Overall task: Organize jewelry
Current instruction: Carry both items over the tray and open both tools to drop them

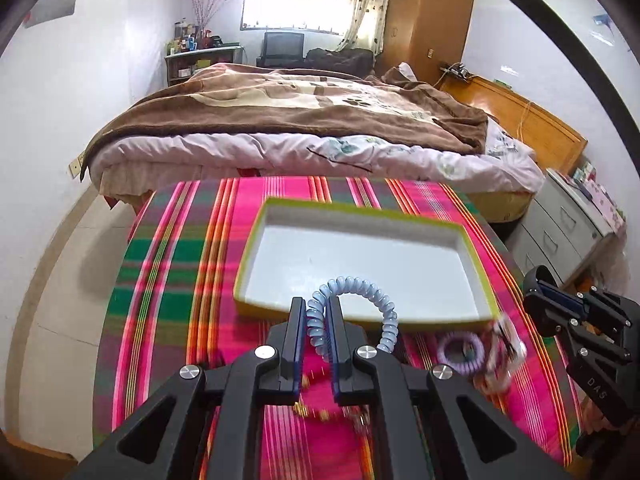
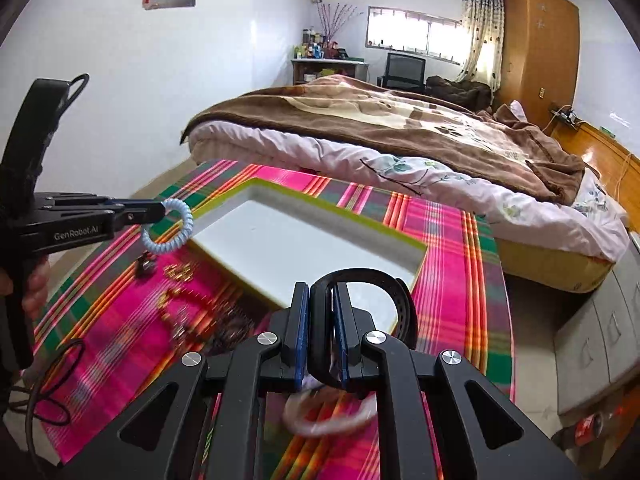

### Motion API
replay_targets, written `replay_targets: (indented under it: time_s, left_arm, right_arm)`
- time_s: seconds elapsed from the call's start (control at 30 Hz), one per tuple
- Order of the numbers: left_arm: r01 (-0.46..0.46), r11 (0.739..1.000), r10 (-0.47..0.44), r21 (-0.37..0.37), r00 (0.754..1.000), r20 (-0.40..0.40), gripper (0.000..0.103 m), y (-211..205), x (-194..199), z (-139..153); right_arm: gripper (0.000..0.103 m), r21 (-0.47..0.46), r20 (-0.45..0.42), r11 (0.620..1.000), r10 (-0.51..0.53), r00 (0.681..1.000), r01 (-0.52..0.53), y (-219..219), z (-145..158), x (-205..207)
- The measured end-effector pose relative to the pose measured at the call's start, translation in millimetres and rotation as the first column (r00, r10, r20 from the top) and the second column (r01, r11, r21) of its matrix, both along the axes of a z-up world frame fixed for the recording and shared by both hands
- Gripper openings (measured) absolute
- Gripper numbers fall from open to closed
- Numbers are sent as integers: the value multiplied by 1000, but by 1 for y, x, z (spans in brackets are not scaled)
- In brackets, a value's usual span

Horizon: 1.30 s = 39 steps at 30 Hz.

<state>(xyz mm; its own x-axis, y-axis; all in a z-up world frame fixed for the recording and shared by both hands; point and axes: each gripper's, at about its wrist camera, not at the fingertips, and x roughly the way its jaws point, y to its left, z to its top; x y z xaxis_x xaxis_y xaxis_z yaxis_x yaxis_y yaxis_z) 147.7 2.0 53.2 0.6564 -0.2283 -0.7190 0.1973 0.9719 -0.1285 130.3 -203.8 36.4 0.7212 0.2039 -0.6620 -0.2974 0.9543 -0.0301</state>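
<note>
Left gripper (image 1: 316, 334): fingers nearly closed, pinching a pale blue spiral hair tie (image 1: 352, 312); the tie is hanging above the near rim of the tray
Right gripper (image 2: 321, 332): fingers nearly closed, clamping a black perforated band (image 2: 384, 300); the band is arching over the tray's near corner
Tray (image 1: 280, 210): one, white inside with a yellow-green rim, lying empty on the bench (image 1: 168, 280) under a pink, green and orange striped cloth
Surroundings: a lilac spiral tie (image 1: 460, 350) and blurred pale bracelets (image 1: 504, 348) are lying just right of the left gripper; small gold pieces (image 2: 178, 272) and a dark clip (image 2: 146, 264) are lying near the tray's left side
Obstacles: a bed (image 1: 304, 120) is standing just beyond the bench's far edge; grey drawers (image 1: 560, 232) are flanking the right
Open room: the tray interior is lying unobstructed
Count: two grippers; two spiral ties; one tray
</note>
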Motion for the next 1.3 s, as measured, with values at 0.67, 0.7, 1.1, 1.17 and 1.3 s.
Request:
replay_targets:
  time_s: [0.67,0.7,1.1,1.17,1.3]
  left_arm:
    - [9,1000,-11,-11,987,-161,10,-19,137,-64]
    - [8,1000,-9,-10,985,-170,10,-21,141,-69]
    - [-9,1000,8,-3,981,-194,10,-20,148,-84]
    - [-9,1000,9,1,981,-193,10,-20,148,-85]
    - [-10,1000,9,-1,981,-194,10,-20,150,-85]
  right_arm:
    - [12,-137,-230,989,13,973,-46,19,-64,125]
    - [12,-139,-235,989,12,972,-45,18,-65,128]
    - [12,-159,-266,986,8,964,-52,19,-77,142]
    - [12,-158,-274,986,6,962,-51,19,-78,144]
    - [12,-167,-284,984,5,959,-54,20,-79,147]
